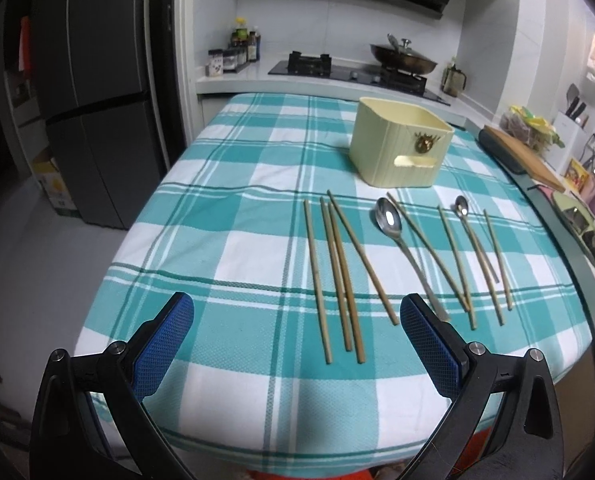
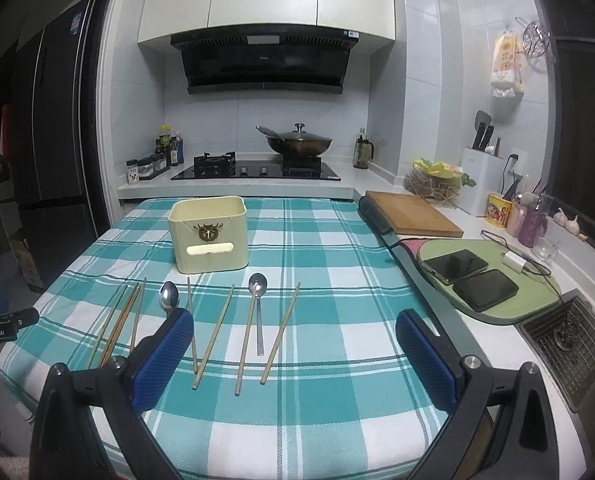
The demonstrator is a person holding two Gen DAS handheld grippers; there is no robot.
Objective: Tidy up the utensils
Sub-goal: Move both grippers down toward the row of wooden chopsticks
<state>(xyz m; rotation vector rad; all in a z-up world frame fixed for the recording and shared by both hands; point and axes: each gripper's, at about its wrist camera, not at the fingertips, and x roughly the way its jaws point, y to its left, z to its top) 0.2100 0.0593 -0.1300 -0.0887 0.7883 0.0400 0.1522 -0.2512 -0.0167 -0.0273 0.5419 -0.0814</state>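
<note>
Bamboo chopsticks [image 1: 339, 276] lie lengthwise toward the cream holder [image 2: 208, 234] (spoons [image 2: 257, 308] likewise); both grippers gape empty.

Left wrist view: looks forward between the open left claw [image 1: 296, 316] fingers, from above the desk's [image 1: 233, 248] near edge, angled rightward. Right wrist view: faces squarely ahead through the open right claw [image 2: 294, 334], toward the stove [image 2: 257, 170]. Both share the desk, the cream holder [image 2: 208, 234] and the utensils lying just ahead of each claw.
</note>
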